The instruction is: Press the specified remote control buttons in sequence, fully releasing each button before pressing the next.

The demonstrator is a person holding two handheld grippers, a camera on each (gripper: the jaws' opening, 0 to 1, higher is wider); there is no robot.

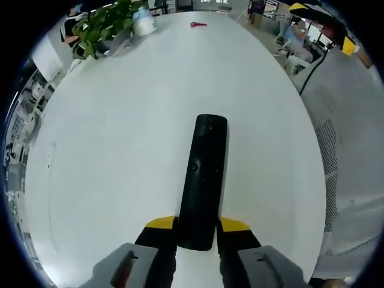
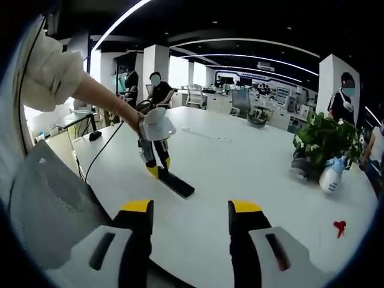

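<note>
The left gripper [image 1: 197, 231] clamped the near end of the black remote control [image 1: 203, 180], which lay mid-table [image 1: 120, 150], while the right gripper [image 2: 191, 219] hung wide open and empty, so no pressing seemed begun yet.

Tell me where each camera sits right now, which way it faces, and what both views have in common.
Left gripper view: rides the left gripper, looking along its jaws, shut on the black remote, across the white table toward a potted plant.
Right gripper view: rides the right gripper, jaws apart and empty, facing over the table at the left gripper, with the person's hand and sleeve reaching in.
Shared: remote, plant, white bottle, small red object, table.
</note>
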